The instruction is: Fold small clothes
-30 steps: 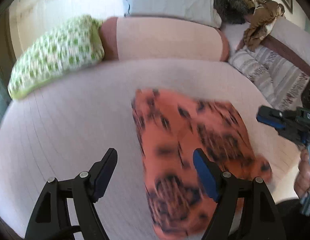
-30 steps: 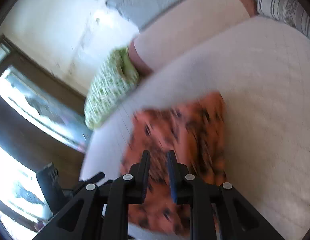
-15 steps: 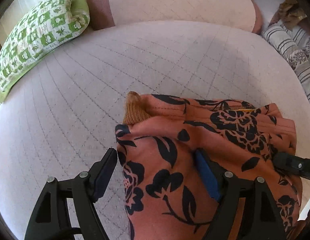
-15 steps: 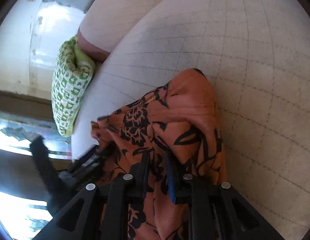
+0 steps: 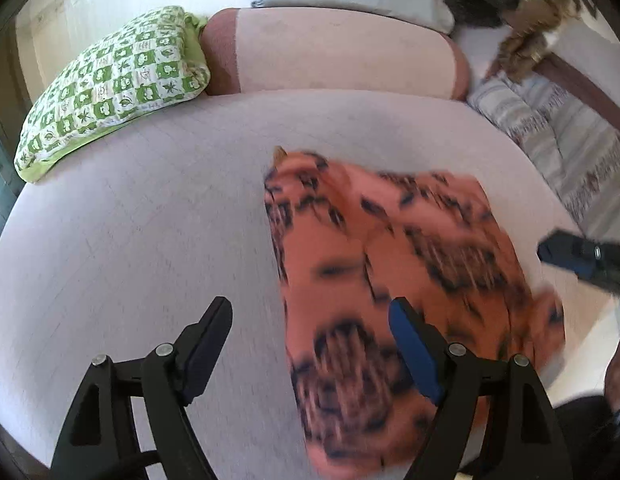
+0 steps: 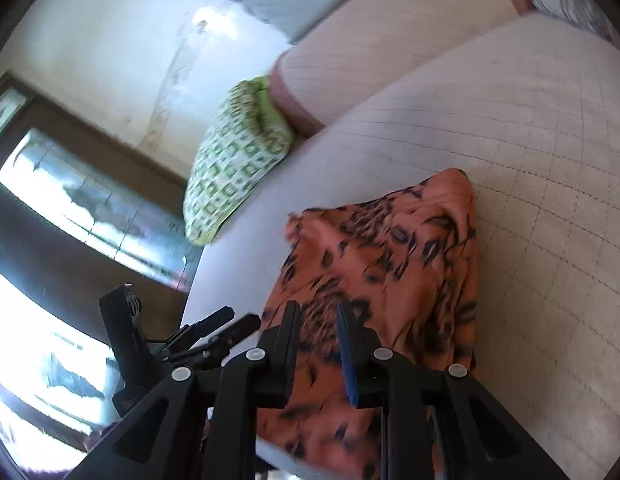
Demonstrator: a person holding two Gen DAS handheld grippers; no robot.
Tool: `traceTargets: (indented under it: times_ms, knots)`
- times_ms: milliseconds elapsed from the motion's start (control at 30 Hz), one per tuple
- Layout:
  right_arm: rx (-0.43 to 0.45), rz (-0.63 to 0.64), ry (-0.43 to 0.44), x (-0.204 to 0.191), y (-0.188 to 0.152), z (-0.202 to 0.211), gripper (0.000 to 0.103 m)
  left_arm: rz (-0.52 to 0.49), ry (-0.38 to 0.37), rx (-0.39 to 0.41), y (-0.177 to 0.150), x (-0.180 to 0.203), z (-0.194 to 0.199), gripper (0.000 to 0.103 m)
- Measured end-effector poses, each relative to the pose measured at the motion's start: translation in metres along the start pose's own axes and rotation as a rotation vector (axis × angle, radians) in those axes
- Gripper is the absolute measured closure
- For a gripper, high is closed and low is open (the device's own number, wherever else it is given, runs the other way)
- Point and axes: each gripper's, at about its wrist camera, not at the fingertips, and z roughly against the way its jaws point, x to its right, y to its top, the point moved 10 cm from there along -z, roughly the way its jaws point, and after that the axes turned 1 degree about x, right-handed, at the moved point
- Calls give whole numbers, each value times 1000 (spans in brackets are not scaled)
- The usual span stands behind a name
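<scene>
Centrally, an orange garment [image 5: 390, 280] with a black floral print is lying on a pale pink quilted bed cover [image 5: 129, 240] stitched in a faint grid; the cloth is looking soft, rumpled and roughly rectangular, with motion blur smearing its pattern in the left wrist view. At six o'clock in that view the left gripper [image 5: 310, 320] is hanging above the bed with its jaws standing wide apart and pinching nothing: its black finger is hovering over bare cover, its blue-padded finger over the garment's near edge. At three o'clock the tip of the right gripper [image 5: 582, 258] is showing, dark with a blue part, beyond the garment's right edge. In the right wrist view the right gripper [image 6: 318, 320] is sitting at six o'clock over the garment [image 6: 390, 260], its jaws having just opened a little and now leaving a narrow gap; the fabric is appearing behind that gap, and whether the pads are touching it I cannot tell. At eleven o'clock in the left view a plump pillow [image 5: 109, 84] in a green-and-white checked print is resting against a long cylindrical pink bolster [image 5: 330, 52] at twelve o'clock. At two o'clock a striped grey blanket [image 5: 550, 128] is lying folded.
</scene>
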Motion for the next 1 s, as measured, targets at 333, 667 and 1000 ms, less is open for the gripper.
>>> traceTargets:
  times_ms: [333, 667, 1000]
  knots:
    - [-225, 83, -311, 29, -87, -38, 83, 41, -18, -55, -52, -6, -33, 7]
    - [73, 45, -177, -3, -34, 21, 78, 13, 106, 89, -24, -4, 29, 8]
    - [342, 61, -169, -22, -16, 77, 24, 7, 195, 302, 13, -5, 111, 8]
